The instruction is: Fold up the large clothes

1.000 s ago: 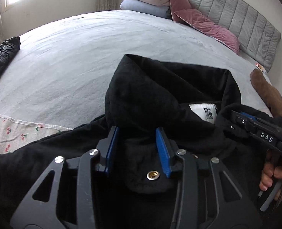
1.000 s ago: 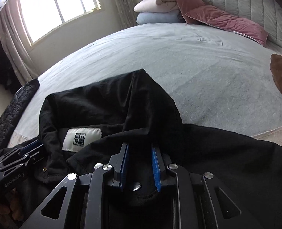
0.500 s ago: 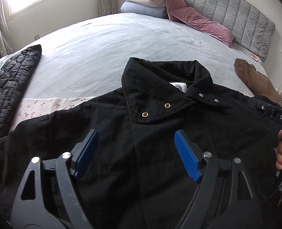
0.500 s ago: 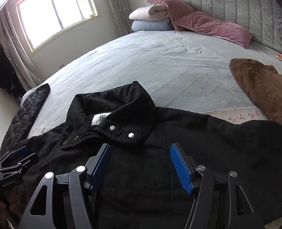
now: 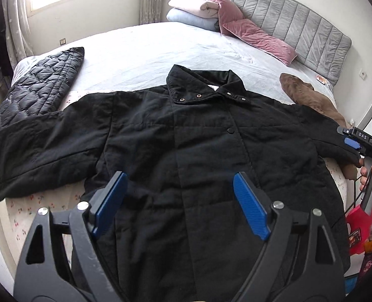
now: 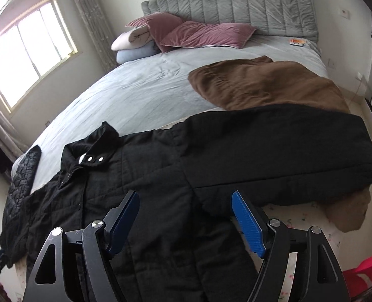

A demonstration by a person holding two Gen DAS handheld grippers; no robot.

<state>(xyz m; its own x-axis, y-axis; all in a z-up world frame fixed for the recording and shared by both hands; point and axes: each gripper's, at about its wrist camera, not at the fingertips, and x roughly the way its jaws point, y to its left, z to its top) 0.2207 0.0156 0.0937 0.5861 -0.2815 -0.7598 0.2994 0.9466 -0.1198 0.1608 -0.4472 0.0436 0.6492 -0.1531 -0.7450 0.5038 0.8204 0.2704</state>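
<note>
Black jacket (image 5: 186, 138) flat on bed (image 5: 140, 50), front up, sleeves spread sideways; our left gripper (image 5: 183, 201) and right gripper (image 6: 186, 221) above hem, jaws just opened, nothing between; right sleeve (image 6: 286, 146) nearer right gripper.

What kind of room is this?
Most likely a bedroom. There is a big bed with a grey padded headboard, pink pillows and folded blankets, plus a curtained window.

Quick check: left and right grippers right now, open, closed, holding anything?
Left gripper: open, jaws just widened, holding nothing.
Right gripper: open, jaws just widened, holding nothing.
</note>
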